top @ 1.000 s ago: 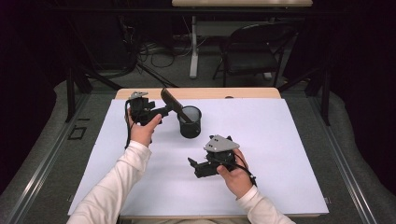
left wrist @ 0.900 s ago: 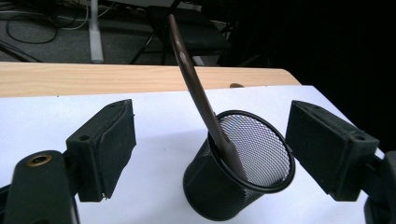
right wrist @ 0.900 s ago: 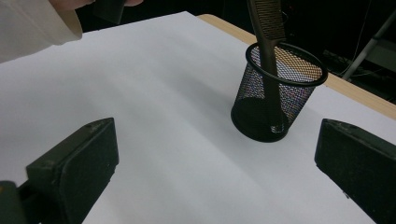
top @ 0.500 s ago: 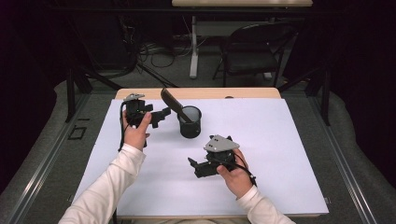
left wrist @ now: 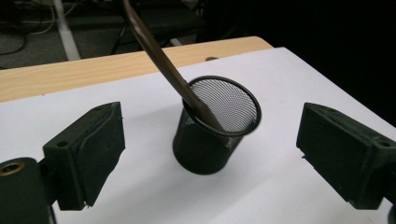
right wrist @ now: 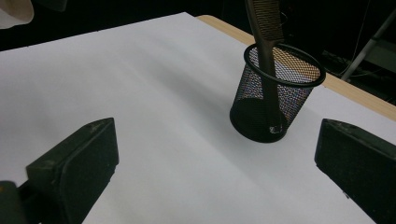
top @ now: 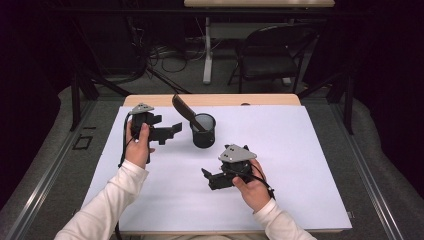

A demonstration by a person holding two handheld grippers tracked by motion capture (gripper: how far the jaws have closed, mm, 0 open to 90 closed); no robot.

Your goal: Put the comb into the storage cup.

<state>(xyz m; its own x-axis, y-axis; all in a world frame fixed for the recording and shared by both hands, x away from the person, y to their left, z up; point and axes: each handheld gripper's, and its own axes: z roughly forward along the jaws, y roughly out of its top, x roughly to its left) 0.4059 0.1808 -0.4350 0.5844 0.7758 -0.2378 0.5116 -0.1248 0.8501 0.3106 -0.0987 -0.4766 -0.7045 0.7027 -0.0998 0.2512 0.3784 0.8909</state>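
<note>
brown plastic comb (top: 184,109) leans in black mesh cup (top: 203,131), frame centre; left gripper (top: 170,132) just opened, empty; right gripper (top: 206,176) open, empty.

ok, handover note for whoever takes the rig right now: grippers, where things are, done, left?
Left gripper: open, nothing between the jaws, which have just been opening; it sits left of the mesh cup, apart from it.
Right gripper: open, empty, low over the white sheet in front of the cup.
Comb: brown, standing in the cup, leaning on the rim toward the far left.
Done: comb looks placed in the cup and released.
Left: probably just draw both hands clear; no other loose item shows on the sheet.
</note>
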